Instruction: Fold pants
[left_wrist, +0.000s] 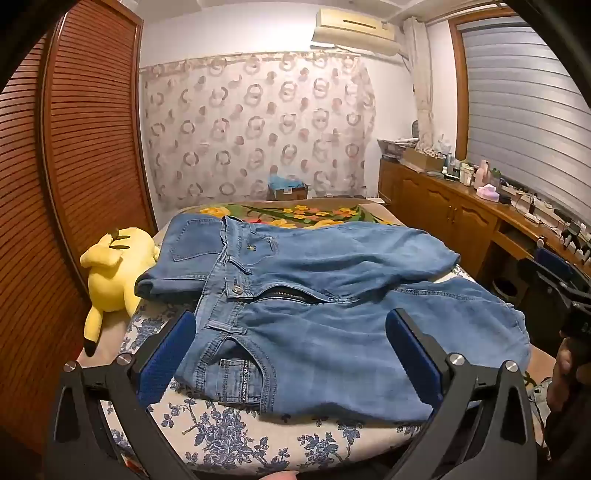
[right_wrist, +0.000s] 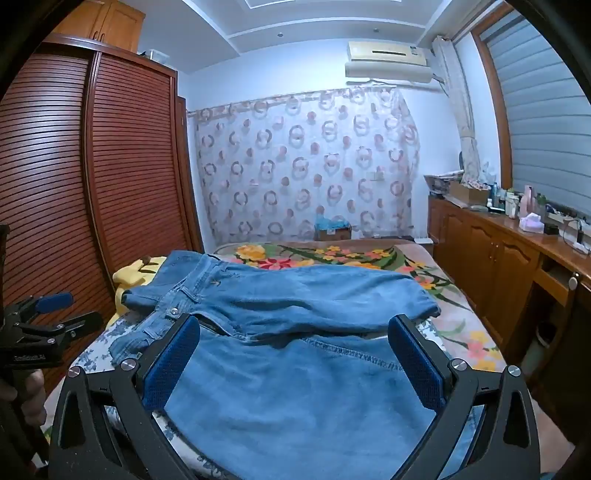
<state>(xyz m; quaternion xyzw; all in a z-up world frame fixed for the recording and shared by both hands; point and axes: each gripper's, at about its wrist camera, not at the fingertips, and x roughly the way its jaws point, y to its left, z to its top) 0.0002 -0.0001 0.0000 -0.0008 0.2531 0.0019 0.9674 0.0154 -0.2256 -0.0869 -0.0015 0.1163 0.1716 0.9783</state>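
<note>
Partly hidden, the jeans (left_wrist: 314, 314) lie on the bed (left_wrist: 229, 439), their near edge running under the black frame of the left gripper (left_wrist: 291, 354), so how far the cloth reaches toward the person cannot be told. That gripper stands wide open, its blue pads (left_wrist: 166, 362) on either side of the hip and front pocket with nothing pinched between them; whether the pads touch the cloth is hard to make out. The left wrist view shows the waistband, the metal button and the open zip clearly, with one leg lying across toward the right and the other folded over behind it. It also shows the whole yellow plush toy (left_wrist: 110, 280) just beside the jeans at the wardrobe (left_wrist: 74, 147) side. From the right wrist view only a yellow sliver of that toy shows behind the denim, and the waistband is small and foreshortened. There the right gripper (right_wrist: 291, 362) is likewise spread wide over a broad flat stretch of leg, holding nothing, and the lower end of the leg is cut off by the picture's bottom edge. The right view catches the left gripper at its left margin, with part of a hand (right_wrist: 29, 391) below it. At the right edge of the left view, the other tool is only a dark, blurred shape. The flowered blanket (right_wrist: 332, 258) shows more fully from the right.
</note>
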